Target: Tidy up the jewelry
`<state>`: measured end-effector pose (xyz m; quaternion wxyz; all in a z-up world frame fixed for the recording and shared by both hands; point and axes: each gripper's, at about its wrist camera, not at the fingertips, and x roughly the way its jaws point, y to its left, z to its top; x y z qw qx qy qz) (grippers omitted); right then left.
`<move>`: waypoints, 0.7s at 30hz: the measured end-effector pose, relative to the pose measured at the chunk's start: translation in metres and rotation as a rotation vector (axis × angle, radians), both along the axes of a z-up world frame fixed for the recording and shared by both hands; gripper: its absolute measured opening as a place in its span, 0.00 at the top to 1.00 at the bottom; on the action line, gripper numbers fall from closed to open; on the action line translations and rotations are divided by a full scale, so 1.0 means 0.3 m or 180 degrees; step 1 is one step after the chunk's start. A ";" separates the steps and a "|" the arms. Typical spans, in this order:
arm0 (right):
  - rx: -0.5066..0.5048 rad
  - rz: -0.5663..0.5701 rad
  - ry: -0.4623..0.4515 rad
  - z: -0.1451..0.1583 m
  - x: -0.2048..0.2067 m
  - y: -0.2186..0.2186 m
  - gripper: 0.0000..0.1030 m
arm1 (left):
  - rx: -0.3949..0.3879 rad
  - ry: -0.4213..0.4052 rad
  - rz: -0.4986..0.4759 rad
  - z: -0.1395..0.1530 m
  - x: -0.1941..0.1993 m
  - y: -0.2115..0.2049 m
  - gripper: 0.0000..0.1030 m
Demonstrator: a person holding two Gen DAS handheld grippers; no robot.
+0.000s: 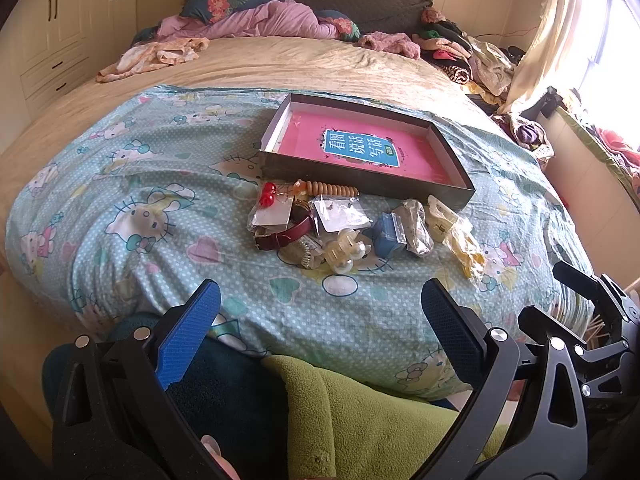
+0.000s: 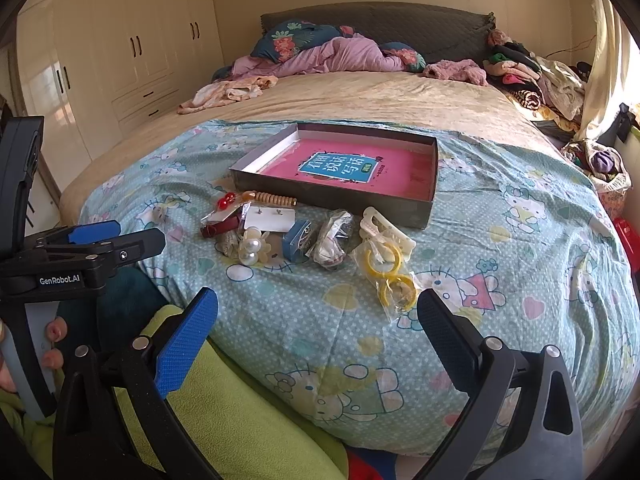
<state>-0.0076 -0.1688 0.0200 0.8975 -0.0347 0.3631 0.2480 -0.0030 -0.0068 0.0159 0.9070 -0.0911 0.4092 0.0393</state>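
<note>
**Jewelry heaped in front of the tray, both grippers empty**

Left wrist view: the left gripper (image 1: 320,320) hovers with jaws spread wide, holding nothing. The jewelry pile (image 1: 344,224) lies on the cartoon-print sheet (image 1: 120,208), just before the shallow box (image 1: 400,184); bagged pieces overlap and are hard to identify.

Right wrist view: the right gripper (image 2: 318,324) gapes too, empty. Yellow rings (image 2: 390,272) show through a clear bag.
</note>
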 end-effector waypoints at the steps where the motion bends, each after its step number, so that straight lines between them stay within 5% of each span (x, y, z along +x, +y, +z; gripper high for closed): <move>1: 0.0003 -0.0003 0.0002 0.000 -0.002 -0.001 0.04 | 0.0001 0.0000 0.0000 0.003 0.000 -0.001 0.09; 21: 0.0016 0.0073 0.0046 -0.015 0.030 0.010 0.04 | 0.0010 0.0003 0.0066 -0.018 0.019 0.024 0.09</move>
